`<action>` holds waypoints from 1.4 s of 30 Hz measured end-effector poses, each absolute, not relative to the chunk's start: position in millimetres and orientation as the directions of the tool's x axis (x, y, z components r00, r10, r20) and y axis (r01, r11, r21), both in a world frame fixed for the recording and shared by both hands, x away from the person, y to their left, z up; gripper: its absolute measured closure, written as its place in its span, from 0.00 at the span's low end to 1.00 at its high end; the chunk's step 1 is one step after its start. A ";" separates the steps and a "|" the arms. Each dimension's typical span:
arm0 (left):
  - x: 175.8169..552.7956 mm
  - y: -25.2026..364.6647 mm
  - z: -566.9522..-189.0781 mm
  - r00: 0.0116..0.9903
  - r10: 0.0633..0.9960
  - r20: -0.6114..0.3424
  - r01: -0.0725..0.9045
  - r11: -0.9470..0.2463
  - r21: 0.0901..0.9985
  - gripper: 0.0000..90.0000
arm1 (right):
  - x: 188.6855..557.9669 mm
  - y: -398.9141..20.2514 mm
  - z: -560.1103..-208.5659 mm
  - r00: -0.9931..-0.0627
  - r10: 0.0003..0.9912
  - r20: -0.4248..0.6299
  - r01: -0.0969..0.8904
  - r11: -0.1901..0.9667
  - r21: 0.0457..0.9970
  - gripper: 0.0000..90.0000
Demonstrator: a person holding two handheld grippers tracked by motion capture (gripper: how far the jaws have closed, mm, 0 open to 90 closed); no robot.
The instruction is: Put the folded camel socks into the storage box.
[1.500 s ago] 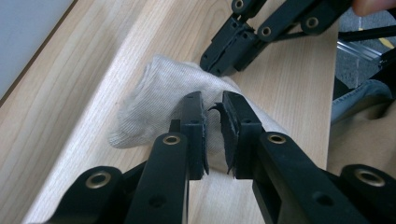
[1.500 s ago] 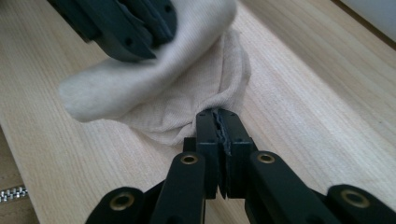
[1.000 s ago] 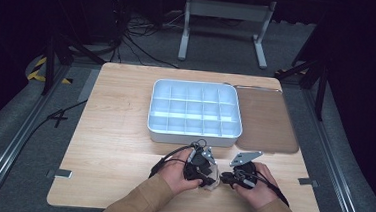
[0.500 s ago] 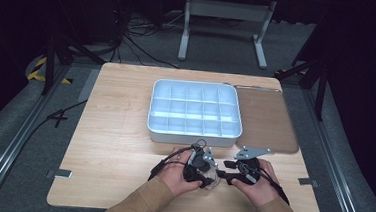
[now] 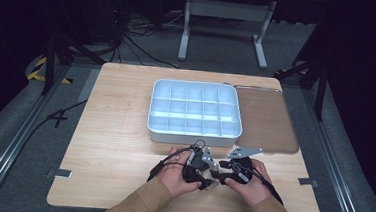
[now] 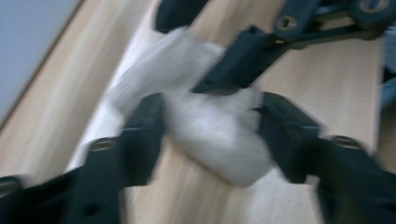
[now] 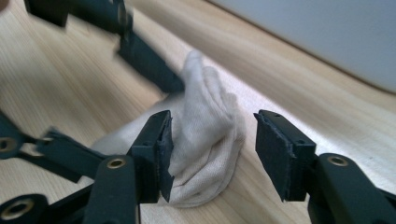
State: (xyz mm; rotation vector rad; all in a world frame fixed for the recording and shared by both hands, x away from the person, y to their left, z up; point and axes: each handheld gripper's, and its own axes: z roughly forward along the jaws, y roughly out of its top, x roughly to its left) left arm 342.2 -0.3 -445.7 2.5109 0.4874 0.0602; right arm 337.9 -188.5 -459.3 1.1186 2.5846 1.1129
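Observation:
A small crumpled white cloth [image 5: 212, 183] lies on the wooden table near the front edge, between both hands. In the left gripper view the cloth [image 6: 219, 140] sits between the jaws of my left gripper [image 6: 212, 133]. Those jaws have just been opening and now stand wide, not pressing it. My right gripper [image 7: 212, 149] has just been opening too. The cloth [image 7: 205, 126] lies between its pads, well clear of the right-hand pad. In the high view the left gripper [image 5: 205, 173] and right gripper [image 5: 224, 174] point at each other.
A white divided tray [image 5: 192, 136] with several empty compartments stands just beyond the hands. A brown mat [image 5: 265, 121] lies to its right. Black cables trail from the grippers toward the front edge.
Both hands stay at the front of the table. The right gripper with its grey plate has shifted slightly. The two grippers now sit a little further apart around the cloth.

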 end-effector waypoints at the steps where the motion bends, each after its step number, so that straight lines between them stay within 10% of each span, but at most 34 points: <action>1: 342.7 1.4 -445.7 0.930 0.361 -0.072 0.338 -0.762 0.552 0.38 | 338.6 -188.5 -460.4 -0.722 0.666 0.186 0.593 0.459 0.662 0.52; 21: 351.7 47.7 -431.0 0.876 0.457 -0.157 0.465 -0.708 0.531 0.45 | 339.6 -185.7 -462.6 -0.722 0.633 0.279 0.635 0.444 0.633 0.83; 42: 346.9 88.4 -423.1 0.856 0.492 -0.162 0.492 -0.677 0.547 0.43 | 331.6 -191.8 -420.0 -0.746 0.609 0.268 0.590 0.420 0.689 0.85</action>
